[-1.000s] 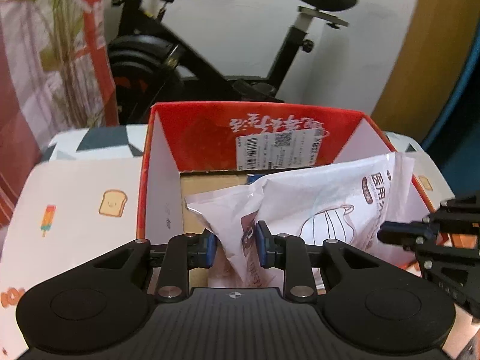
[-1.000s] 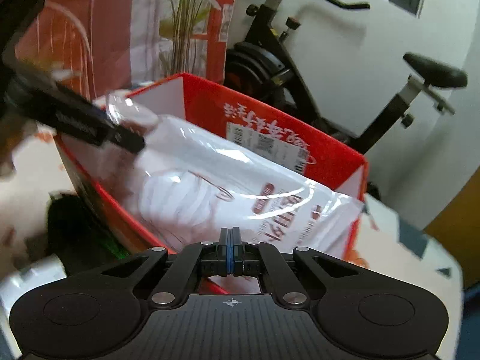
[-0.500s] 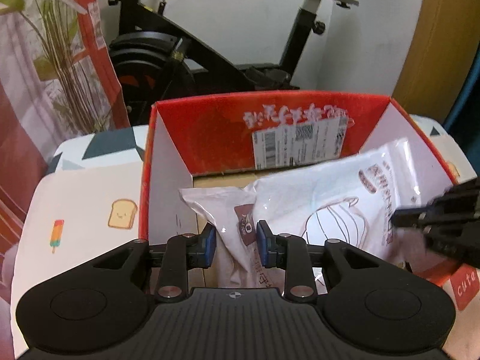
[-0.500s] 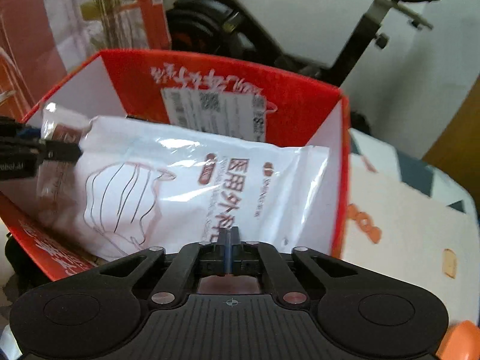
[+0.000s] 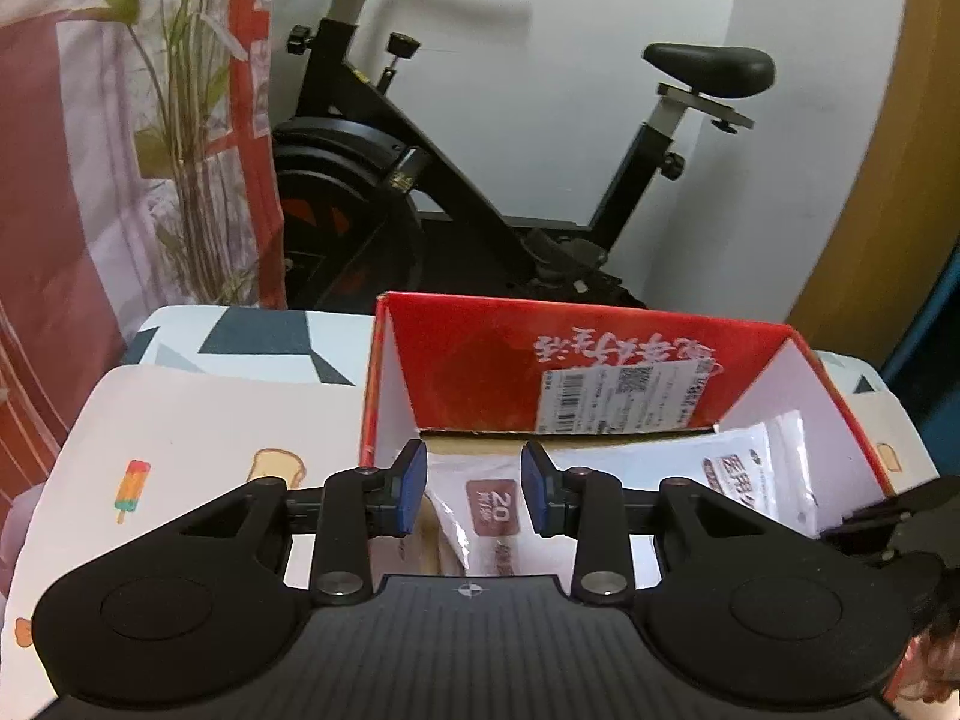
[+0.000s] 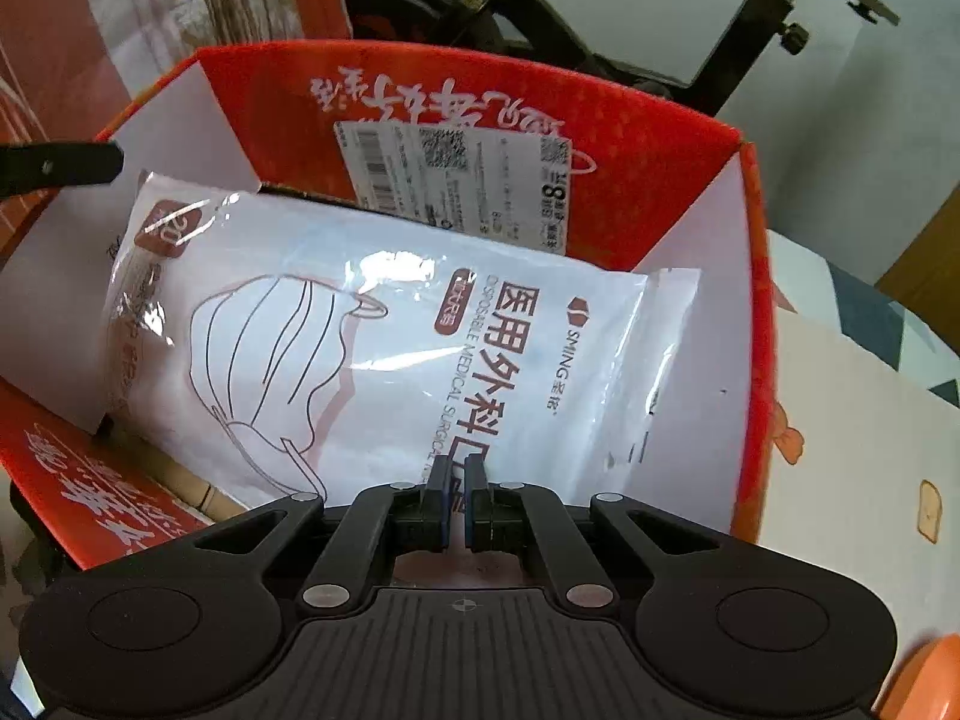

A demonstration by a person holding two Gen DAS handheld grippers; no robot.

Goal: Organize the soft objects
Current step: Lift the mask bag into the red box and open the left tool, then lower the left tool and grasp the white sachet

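Observation:
A white plastic pack of surgical masks [image 6: 384, 348] lies inside the red cardboard box [image 6: 660, 168]. In the left wrist view the pack [image 5: 738, 480] lies low in the box [image 5: 474, 360]. My left gripper [image 5: 474, 495] is open and raised above the pack's corner, holding nothing. My right gripper [image 6: 455, 498] has its jaws slightly apart at the pack's near edge; the pack rests in the box.
The box stands on a table with a cartoon-print cloth [image 5: 198, 420]. A black exercise bike [image 5: 420, 168] stands behind the table by the white wall. A plant and a red-patterned curtain [image 5: 90, 180] are at the left. An orange object [image 6: 936, 678] shows at the lower right.
My left gripper has opened, let go of the pack and lifted back. The pack has dropped flat into the box. My right gripper's jaws have parted slightly.

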